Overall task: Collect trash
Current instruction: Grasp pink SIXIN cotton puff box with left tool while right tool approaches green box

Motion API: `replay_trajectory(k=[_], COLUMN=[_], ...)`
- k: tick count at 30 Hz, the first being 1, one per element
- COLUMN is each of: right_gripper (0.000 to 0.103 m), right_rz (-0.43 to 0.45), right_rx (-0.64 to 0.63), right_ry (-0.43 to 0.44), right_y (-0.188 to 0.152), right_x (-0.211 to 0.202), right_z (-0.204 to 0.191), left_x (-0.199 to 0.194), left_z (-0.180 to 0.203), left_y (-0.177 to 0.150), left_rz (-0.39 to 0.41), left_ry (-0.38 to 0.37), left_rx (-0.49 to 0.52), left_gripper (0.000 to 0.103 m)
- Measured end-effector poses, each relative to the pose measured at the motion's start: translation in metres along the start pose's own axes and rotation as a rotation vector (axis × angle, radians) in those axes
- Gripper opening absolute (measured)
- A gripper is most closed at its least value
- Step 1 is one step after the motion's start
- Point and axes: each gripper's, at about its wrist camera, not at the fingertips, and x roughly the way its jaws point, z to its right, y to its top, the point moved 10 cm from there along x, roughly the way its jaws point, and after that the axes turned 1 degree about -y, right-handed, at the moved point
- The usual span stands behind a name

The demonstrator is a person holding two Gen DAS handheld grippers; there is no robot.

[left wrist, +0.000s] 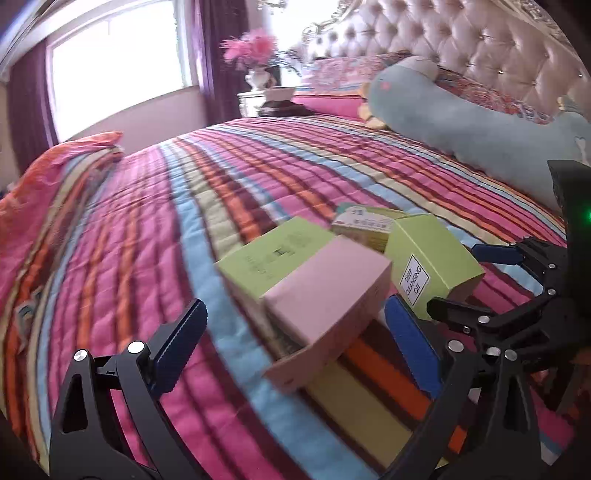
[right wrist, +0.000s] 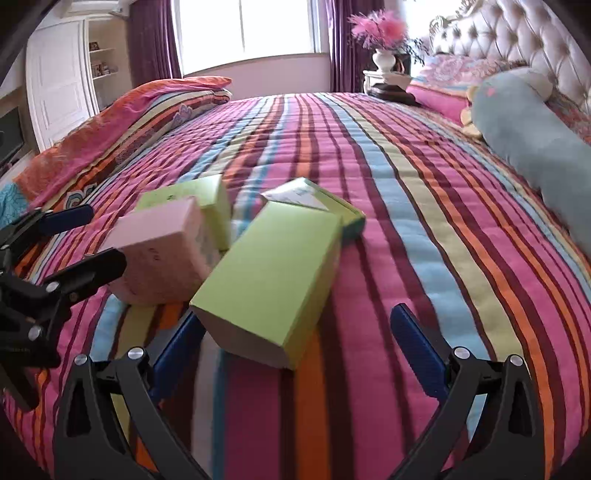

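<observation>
Several empty cartons lie together on the striped bedspread (left wrist: 122, 229). A pink carton (left wrist: 325, 306) lies between the open fingers of my left gripper (left wrist: 295, 332), with a green carton (left wrist: 273, 254) behind it. A green carton marked deep cleansing oil (left wrist: 432, 258) and a small pale carton (left wrist: 365, 221) lie to the right. In the right wrist view my right gripper (right wrist: 299, 343) is open around the near end of the green carton (right wrist: 273, 280), with the pink carton (right wrist: 162, 251) and the left gripper (right wrist: 96, 240) to the left. Both grippers are empty.
A long blue plush pillow (left wrist: 461, 118) lies along the tufted headboard (left wrist: 461, 40). A folded orange quilt (right wrist: 122, 122) lies at the bed's far left. A nightstand with a vase of pink flowers (right wrist: 384, 33) stands by the window. A white cupboard (right wrist: 62, 81) stands at the left.
</observation>
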Motion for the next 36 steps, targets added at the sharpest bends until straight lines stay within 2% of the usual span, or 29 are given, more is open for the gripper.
replay_trajectory(k=[6, 9, 14, 16, 18, 20, 22, 26, 29, 31, 33, 36], right_gripper=[0.095, 0.095, 0.095, 0.095, 0.095, 0.094, 0.094, 0.094, 0.094, 0.094, 0.094, 0.094], right_rz=[-0.032, -0.046, -0.042, -0.036, -0.040, -0.054, -0.063, -0.030, -0.039, -0.051, -0.050, -0.020], right_rx=[0.005, 0.015, -0.008, -0.038, -0.044, -0.036, -0.004, 0.086, 0.131, 0.111, 0.090, 0.103], right_ry=[0.068, 0.087, 0.082, 0.068, 0.069, 0.078, 0.083, 0.158, 0.205, 0.195, 0.160, 0.129], right_y=[-0.005, -0.007, -0.006, -0.005, -0.005, -0.007, -0.006, 0.004, 0.009, 0.007, 0.007, 0.011], right_x=[0.003, 0.006, 0.005, 0.004, 0.006, 0.010, 0.012, 0.006, 0.012, 0.017, 0.021, 0.019], right_z=[0.001, 0.000, 0.000, -0.001, -0.002, 0.000, 0.005, 0.019, 0.017, 0.011, 0.006, 0.003], left_x=[0.018, 0.024, 0.012, 0.011, 0.017, 0.027, 0.030, 0.030, 0.040, 0.051, 0.057, 0.060], left_z=[0.022, 0.029, 0.044, 0.052, 0.054, 0.053, 0.054, 0.067, 0.070, 0.069, 0.069, 0.067], left_y=[0.009, 0.001, -0.003, -0.010, -0.014, -0.015, -0.013, -0.026, -0.036, -0.039, -0.042, -0.043], left_rz=[-0.023, -0.091, -0.086, -0.122, -0.150, -0.175, -0.168, -0.213, -0.248, -0.269, -0.284, -0.261], left_ry=[-0.087, -0.183, -0.296, -0.351, -0.330, -0.267, -0.244, -0.254, -0.209, -0.166, -0.169, -0.151], left_rx=[0.126, 0.100, 0.046, 0.026, 0.037, 0.047, 0.064, 0.181, 0.236, 0.217, 0.158, 0.061], left_gripper=[0.094, 0.094, 0.094, 0.094, 0.094, 0.094, 0.094, 0.094, 0.094, 0.094, 0.094, 0.091])
